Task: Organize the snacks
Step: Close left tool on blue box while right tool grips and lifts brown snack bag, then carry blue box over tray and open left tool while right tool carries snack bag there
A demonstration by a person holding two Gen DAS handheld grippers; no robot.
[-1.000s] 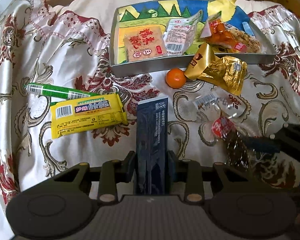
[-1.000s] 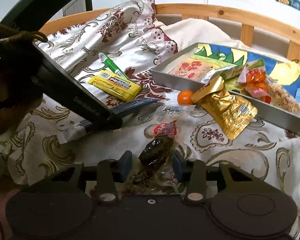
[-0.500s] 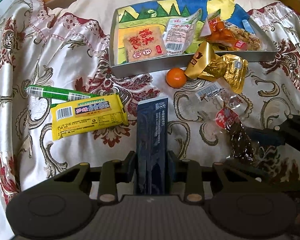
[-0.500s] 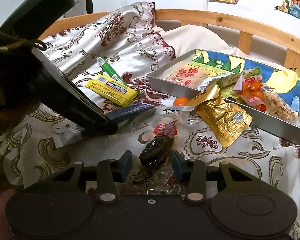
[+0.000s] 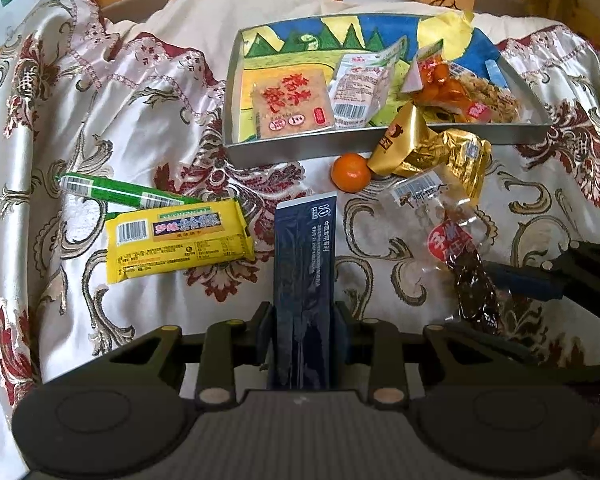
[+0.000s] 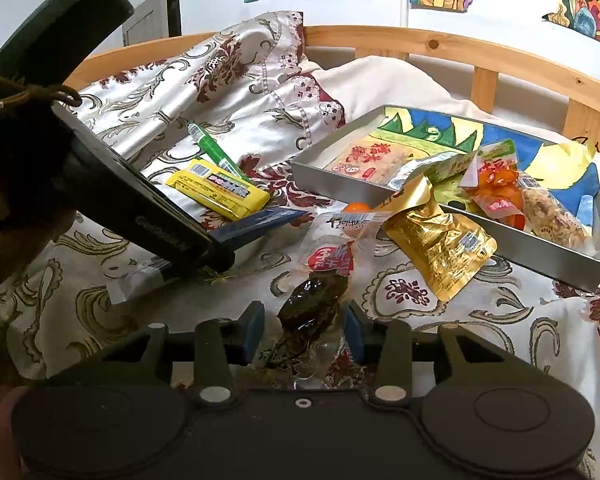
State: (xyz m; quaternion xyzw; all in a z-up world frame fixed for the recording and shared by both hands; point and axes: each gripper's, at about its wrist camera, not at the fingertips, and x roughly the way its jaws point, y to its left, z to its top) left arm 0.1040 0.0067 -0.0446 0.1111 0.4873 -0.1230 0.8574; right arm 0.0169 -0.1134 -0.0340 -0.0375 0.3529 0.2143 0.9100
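You are pinching the dark blue packet in your left gripper, unchanged. Your right gripper is now lifting the clear meat packet, its fingers closing around it, toward the tray at upper right.

Bedspread: satin-like cloth with a soft sheen and woven floral pattern. Tray: smooth, matt grey metal walls over a painted paper lining. Gold pouch: crinkled, highly reflective foil. Yellow snack bar and dark blue packet: glossy plastic film. Clear packet: transparent, wrinkled plastic. Bed rail: pale, smooth wood.
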